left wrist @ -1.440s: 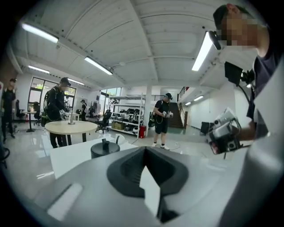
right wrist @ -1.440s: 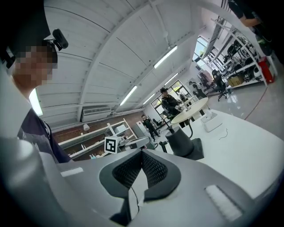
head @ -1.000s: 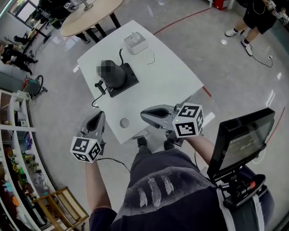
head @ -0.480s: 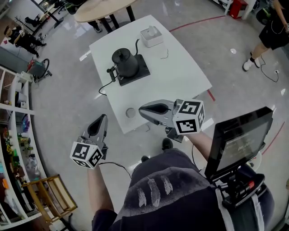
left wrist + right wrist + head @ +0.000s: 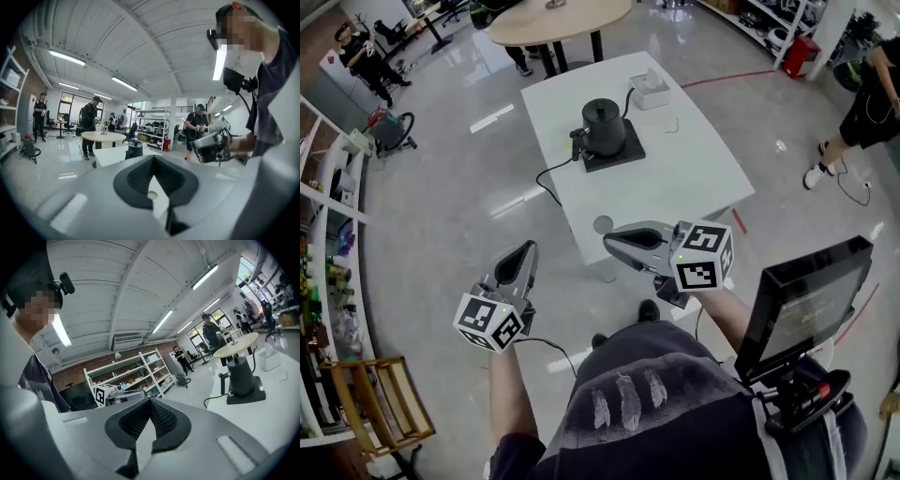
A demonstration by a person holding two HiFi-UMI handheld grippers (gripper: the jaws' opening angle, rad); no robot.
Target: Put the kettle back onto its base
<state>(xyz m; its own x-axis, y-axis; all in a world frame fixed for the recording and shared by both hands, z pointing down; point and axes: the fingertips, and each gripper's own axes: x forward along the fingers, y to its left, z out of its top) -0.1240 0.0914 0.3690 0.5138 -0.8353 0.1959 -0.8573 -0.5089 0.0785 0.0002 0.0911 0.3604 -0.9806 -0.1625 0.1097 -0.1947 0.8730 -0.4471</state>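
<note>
Kettle (image 5: 605, 127) is upright on its black square base (image 5: 619, 156), mid-way along the white tabletop (image 5: 694, 178), slightly toward the far end. Thin spout points to the far end, handle is on the left side in the head view. Black cable (image 5: 551, 174) runs from the base area off the tabletop's left edge. White box (image 5: 652, 91) at the far end, well apart from the kettle. Small round mark or disc (image 5: 602, 224) near the near edge, can't tell what it is

Left gripper (image 5: 526, 249): tongs pressed together, nothing in them, held in the air over the floor to the left of the tabletop, well short of the kettle. Right gripper (image 5: 613, 243): tongs also look pressed together and empty, hanging just off the near edge. Both point roughly toward the tabletop

Right gripper view has the kettle (image 5: 241, 375) on its base (image 5: 246, 397) far right of frame, off the line of its tongs (image 5: 145, 427). Left gripper view only shows the kettle top (image 5: 135, 149) beyond its tongs (image 5: 153, 185)

Round wooden table (image 5: 562, 19) behind, shelving (image 5: 328, 281) along the left
</note>
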